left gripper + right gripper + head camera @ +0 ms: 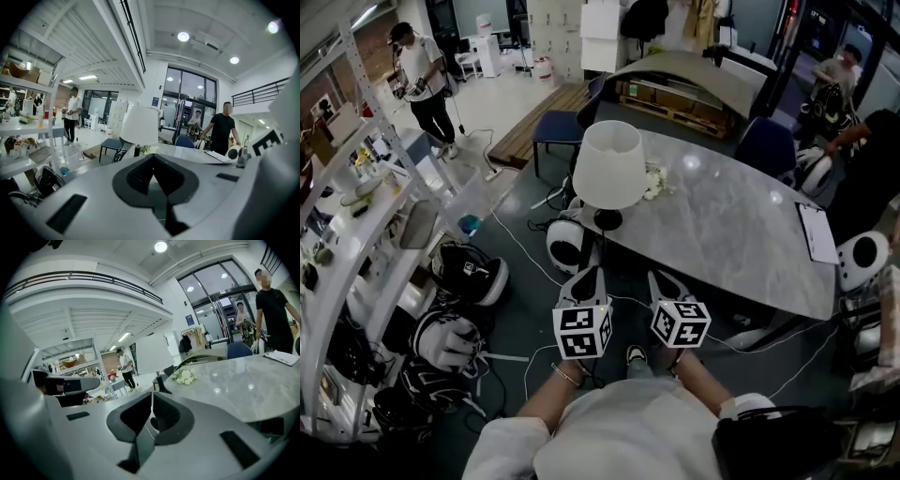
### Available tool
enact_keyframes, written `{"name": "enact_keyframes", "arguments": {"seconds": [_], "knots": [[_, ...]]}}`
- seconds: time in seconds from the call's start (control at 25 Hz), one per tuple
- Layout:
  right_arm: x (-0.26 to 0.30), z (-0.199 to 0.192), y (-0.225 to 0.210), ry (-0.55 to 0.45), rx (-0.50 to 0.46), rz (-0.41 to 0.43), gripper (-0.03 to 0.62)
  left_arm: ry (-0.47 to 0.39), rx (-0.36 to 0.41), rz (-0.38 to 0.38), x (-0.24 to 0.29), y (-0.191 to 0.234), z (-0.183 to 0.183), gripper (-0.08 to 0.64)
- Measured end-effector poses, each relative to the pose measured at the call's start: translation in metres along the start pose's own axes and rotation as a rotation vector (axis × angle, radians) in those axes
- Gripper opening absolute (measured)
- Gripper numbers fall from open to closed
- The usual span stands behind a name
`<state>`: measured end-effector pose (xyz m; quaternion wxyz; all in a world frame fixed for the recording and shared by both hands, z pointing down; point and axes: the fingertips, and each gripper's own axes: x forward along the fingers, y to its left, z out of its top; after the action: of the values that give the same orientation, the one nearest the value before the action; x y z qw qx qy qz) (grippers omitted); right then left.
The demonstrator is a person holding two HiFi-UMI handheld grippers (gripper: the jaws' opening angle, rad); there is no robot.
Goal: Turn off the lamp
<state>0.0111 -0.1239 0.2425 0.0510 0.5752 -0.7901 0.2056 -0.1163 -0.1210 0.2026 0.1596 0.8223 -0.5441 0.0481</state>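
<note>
The lamp (607, 164) has a white shade on a dark stem and round base, and stands at the near left corner of the grey marble table (741, 234). Both grippers hover side by side below that corner, short of the table. My left gripper (587, 276) is shut and empty, with its jaws pointing at the lamp (140, 125). My right gripper (662, 279) is also shut and empty. In the right gripper view the lamp (152, 352) stands ahead and slightly left of the closed jaws (152, 393). In the left gripper view the jaws (153, 157) meet in a line.
White flowers (654, 180) lie beside the lamp, and a clipboard (817, 232) lies at the table's right edge. White shelves (356, 216) run along the left. Helmets (469, 274) and cables litter the floor. Blue chairs (564, 124) and several people stand around.
</note>
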Motion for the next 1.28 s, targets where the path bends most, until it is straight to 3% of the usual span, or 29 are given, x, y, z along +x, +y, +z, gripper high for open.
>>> {"name": "enact_keyframes", "arguments": {"seconds": [0.56, 1.28], "knots": [[0.023, -0.008, 0.015, 0.061, -0.019, 0.087, 0.0, 0.026, -0.023, 0.025, 0.019, 0.0, -0.011, 0.008], [0.036, -0.006, 0.005, 0.096, -0.033, 0.083, -0.002, 0.052, -0.05, 0.049, 0.033, 0.012, -0.016, 0.008]]}}
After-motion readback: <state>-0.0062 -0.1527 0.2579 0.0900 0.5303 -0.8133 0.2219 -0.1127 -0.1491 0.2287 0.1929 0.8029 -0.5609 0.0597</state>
